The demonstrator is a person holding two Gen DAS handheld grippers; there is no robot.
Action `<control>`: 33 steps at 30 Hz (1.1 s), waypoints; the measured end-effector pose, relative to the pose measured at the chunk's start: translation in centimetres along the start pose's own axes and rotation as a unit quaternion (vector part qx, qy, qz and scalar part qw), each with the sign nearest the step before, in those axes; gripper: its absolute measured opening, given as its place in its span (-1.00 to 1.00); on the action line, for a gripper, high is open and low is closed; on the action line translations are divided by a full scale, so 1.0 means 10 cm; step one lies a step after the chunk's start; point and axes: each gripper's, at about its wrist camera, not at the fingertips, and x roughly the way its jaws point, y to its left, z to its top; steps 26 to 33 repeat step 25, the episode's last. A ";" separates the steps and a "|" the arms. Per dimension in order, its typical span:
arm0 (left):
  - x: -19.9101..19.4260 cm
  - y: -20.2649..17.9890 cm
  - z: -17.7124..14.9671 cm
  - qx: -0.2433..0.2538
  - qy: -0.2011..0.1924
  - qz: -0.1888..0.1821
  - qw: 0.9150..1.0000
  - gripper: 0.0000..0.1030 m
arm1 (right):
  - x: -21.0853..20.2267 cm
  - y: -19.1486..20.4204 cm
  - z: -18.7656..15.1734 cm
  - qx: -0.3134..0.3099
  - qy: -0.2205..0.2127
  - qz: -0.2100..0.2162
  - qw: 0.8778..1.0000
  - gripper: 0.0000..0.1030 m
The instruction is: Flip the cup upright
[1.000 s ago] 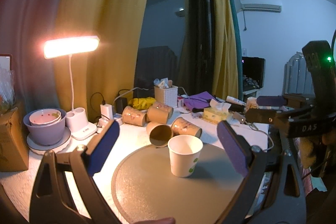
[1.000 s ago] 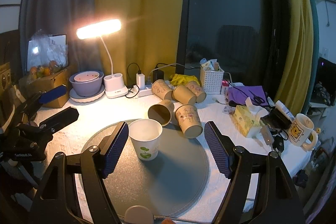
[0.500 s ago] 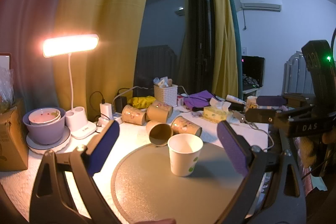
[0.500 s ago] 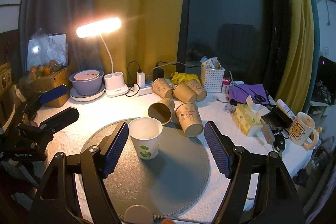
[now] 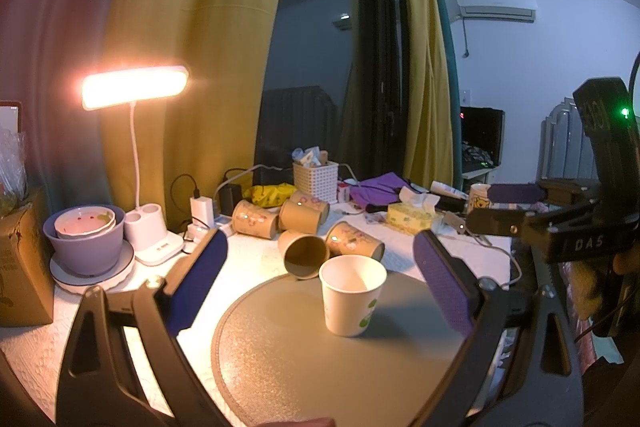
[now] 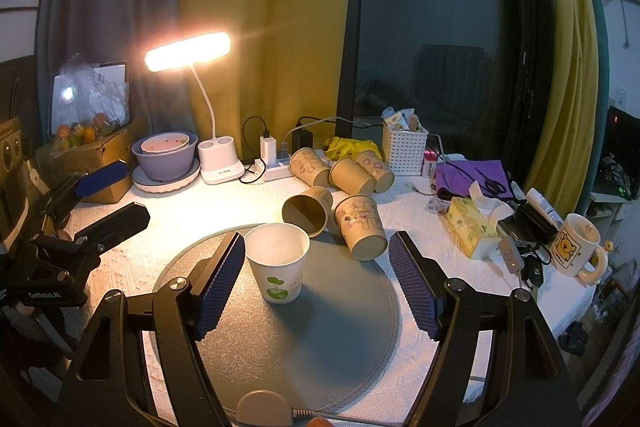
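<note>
Paper is what the task's thing is made of: a white paper cup with a green sprout print (image 6: 278, 261) stands upright, mouth up, on the round grey mat (image 6: 320, 347) that lies on the white textured tablecloth (image 6: 180, 219). In the right wrist view the cup sits just inside the left blue pad, close to it but with no clear contact, while the right gripper (image 6: 316, 283) has its jaws spread wide and grips nothing. In the left wrist view the same cup (image 5: 352, 293) stands between the pads, nearer the right one, and the left gripper (image 5: 318, 287) is likewise spread wide and empty.

Behind the mat lie 5 brown printed paper cups (image 6: 320, 201), all on their sides: 2 touch the mat's far edge, one with its dark open mouth facing the cameras, and 3 lie in a row further back. A lit white desk lamp (image 6: 188, 51) glows at the left, above a purple bowl (image 6: 164, 157) holding a smaller pink one. To the right sit a white lattice basket (image 6: 404, 151), a yellow tissue box (image 6: 472, 227) and a cream cartoon mug (image 6: 576, 245).
</note>
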 end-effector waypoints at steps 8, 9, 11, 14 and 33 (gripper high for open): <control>0.00 0.00 0.01 0.000 0.000 0.000 1.000 0.84 | 0.00 0.01 -0.02 0.000 0.000 0.000 1.000 0.51; 0.00 0.00 0.00 0.000 0.000 0.000 1.000 0.84 | 0.00 0.00 -0.01 0.000 0.000 0.000 1.000 0.51; 0.00 0.00 0.00 0.000 0.000 0.000 1.000 0.84 | 0.00 0.00 -0.01 0.000 0.000 0.001 1.000 0.51; 0.00 0.00 0.00 0.000 0.000 0.000 1.000 0.84 | 0.00 0.00 -0.01 0.000 0.000 0.001 1.000 0.51; -0.01 0.01 0.00 0.000 -0.008 -0.002 1.000 0.85 | 0.01 0.02 -0.03 0.000 0.001 0.002 1.000 0.51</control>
